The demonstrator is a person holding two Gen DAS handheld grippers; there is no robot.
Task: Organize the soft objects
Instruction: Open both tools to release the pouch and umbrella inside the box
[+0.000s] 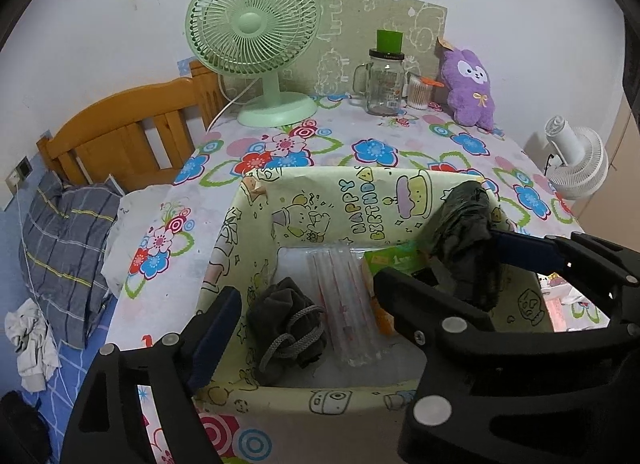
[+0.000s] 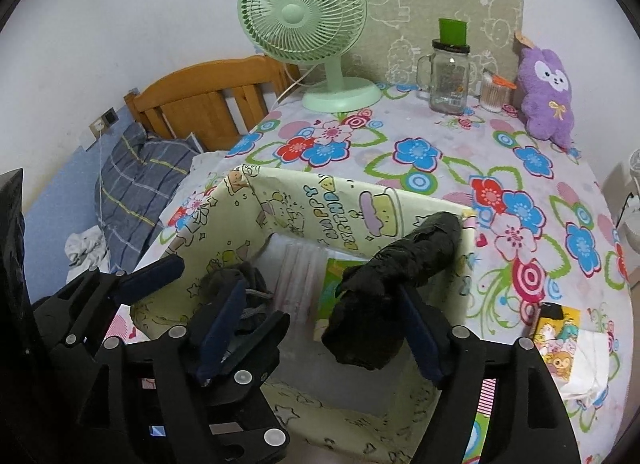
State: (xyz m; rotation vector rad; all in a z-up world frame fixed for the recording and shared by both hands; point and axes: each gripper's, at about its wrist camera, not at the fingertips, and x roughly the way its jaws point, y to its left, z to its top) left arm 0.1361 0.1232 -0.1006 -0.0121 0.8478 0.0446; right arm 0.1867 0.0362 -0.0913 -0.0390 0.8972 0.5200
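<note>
Yellow paper lining the box (image 1: 320, 200) reads "HAPPY BIRTHDAY". Both grippers tilt down over it. Left gripper (image 1: 316, 292) has its jaws spread, the grey pouch (image 1: 286, 324) lying loose on the box floor between them. Right gripper (image 2: 320, 312) is also spread, the black bundle (image 2: 384, 284) leaning against its right pad.

Black tongs (image 1: 308, 300), navy pads (image 1: 216, 328)

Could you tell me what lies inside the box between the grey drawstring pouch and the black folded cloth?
A clear plastic packet and a green carton lie on the box floor between the grey drawstring pouch and black folded cloth, clearest in the left wrist view.
</note>
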